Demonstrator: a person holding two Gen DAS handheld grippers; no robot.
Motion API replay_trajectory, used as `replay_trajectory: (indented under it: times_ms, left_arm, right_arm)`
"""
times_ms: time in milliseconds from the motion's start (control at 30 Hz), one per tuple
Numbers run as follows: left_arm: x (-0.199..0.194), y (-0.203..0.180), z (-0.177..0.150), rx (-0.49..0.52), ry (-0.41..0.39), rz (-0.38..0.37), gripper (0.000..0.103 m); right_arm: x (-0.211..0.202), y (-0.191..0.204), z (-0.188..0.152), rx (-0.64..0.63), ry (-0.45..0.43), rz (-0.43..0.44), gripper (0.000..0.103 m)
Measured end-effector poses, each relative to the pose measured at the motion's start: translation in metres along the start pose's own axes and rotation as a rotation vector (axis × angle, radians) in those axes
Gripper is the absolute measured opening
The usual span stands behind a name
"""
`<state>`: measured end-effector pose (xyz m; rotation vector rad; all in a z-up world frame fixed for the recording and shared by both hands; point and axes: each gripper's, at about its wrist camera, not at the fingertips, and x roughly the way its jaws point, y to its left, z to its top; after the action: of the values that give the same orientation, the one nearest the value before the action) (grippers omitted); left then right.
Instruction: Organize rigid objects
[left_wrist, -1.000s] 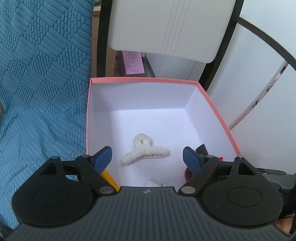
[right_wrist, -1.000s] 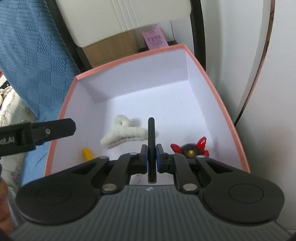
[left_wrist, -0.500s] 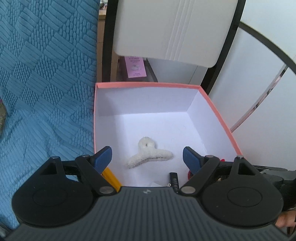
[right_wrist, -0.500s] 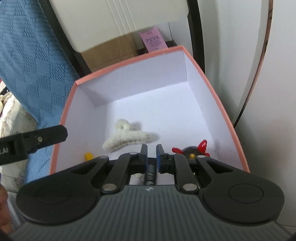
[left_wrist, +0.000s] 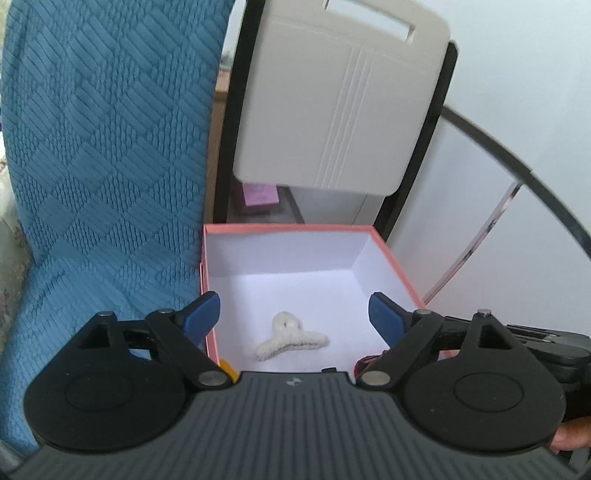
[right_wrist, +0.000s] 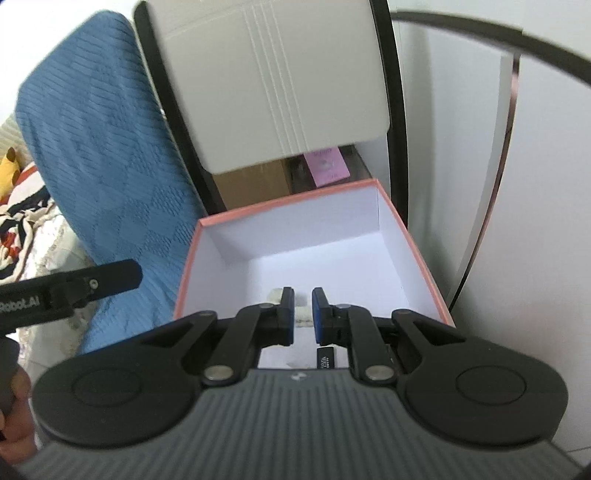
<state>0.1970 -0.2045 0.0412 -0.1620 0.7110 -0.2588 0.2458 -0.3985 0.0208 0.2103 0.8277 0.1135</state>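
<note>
- Left gripper (left_wrist: 293, 314): spread wide, blue pads (left_wrist: 201, 311) far apart, nothing between them; poised above the near edge of the pink box (left_wrist: 400, 269); seen from the right wrist as a black bar (right_wrist: 92, 284) at the left, over the blue quilted cover (right_wrist: 107, 158).
- Right gripper (right_wrist: 303, 314): parted by only a narrow gap, blue-lined fingertips (right_wrist: 320, 314) close together, nothing gripped; held above the near part of the box (right_wrist: 421, 258).
- Pink box: open-topped, white inside, coral rim; set between the blue quilted cover (left_wrist: 103, 155) on the left and a white panel (left_wrist: 480, 229) on the right.
- Fluffy white hair claw (left_wrist: 290, 338): lying on the box floor, about mid-width, toward the near side; from the right wrist only a pale scrap (right_wrist: 275, 293) showing behind the left fingertip.
- Small black piece with white print (right_wrist: 327, 356): on the box floor just below the right fingertip; from the left wrist only a black sliver (left_wrist: 328, 368) at the body's edge.
- Yellow item (left_wrist: 228, 367): in the near left corner of the box, mostly hidden.
- Red item (left_wrist: 369, 362): near the right wall, mostly hidden behind the right finger linkage; identity unclear.
- White chair back (left_wrist: 340, 103): upright behind the box, framed in black; pink carton (left_wrist: 258, 194) and brown cardboard box (right_wrist: 251, 184) beneath it.
</note>
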Motion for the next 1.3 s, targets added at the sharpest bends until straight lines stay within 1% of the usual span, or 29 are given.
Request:
replay_trajectory:
  times_ms: [200,433,533,700,967,1000,1033,1067,1100,1133,1167,1233,1300]
  left_arm:
    - [-0.047,0.004,0.0,0.005,-0.063,-0.021,0.095]
    - [-0.087,0.015,-0.006,-0.012,-0.101,-0.049,0.098]
    - [-0.098,0.02,-0.013,-0.016,-0.106,-0.068,0.1]
    - [-0.109,0.026,-0.026,-0.005,-0.11,-0.056,0.101]
    - [-0.117,0.042,-0.046,-0.017,-0.109,-0.059,0.102]
    - [-0.118,0.045,-0.048,-0.022,-0.107,-0.061,0.102]
    - [-0.118,0.048,-0.05,-0.025,-0.105,-0.06,0.102]
    - [-0.118,0.05,-0.052,-0.026,-0.1,-0.056,0.102]
    - [-0.118,0.053,-0.052,-0.03,-0.094,-0.055,0.102]
    - [-0.118,0.056,-0.052,-0.036,-0.091,-0.06,0.102]
    - [-0.119,0.059,-0.052,-0.04,-0.095,-0.066,0.102]
    - [-0.12,0.065,-0.054,-0.032,-0.102,-0.052,0.102]
    - [-0.121,0.07,-0.059,-0.014,-0.105,-0.028,0.102]
  right_arm:
    - [-0.035,0.015,-0.005,-0.003,-0.044,-0.013,0.014]
    - [-0.064,0.031,-0.018,-0.02,-0.079,-0.047,0.014]
    - [-0.071,0.042,-0.027,-0.026,-0.083,-0.057,0.014]
    - [-0.078,0.055,-0.046,-0.022,-0.089,-0.077,0.014]
    - [-0.086,0.073,-0.074,-0.045,-0.091,-0.106,0.014]
    - [-0.086,0.076,-0.078,-0.049,-0.093,-0.112,0.021]
    - [-0.086,0.077,-0.081,-0.05,-0.095,-0.112,0.039]
    - [-0.086,0.078,-0.083,-0.049,-0.095,-0.109,0.047]
    - [-0.085,0.078,-0.084,-0.046,-0.094,-0.107,0.058]
    - [-0.084,0.077,-0.086,-0.036,-0.096,-0.11,0.065]
    - [-0.084,0.077,-0.088,-0.026,-0.102,-0.114,0.068]
    - [-0.083,0.077,-0.091,-0.021,-0.11,-0.124,0.088]
    - [-0.082,0.08,-0.096,-0.026,-0.118,-0.132,0.09]
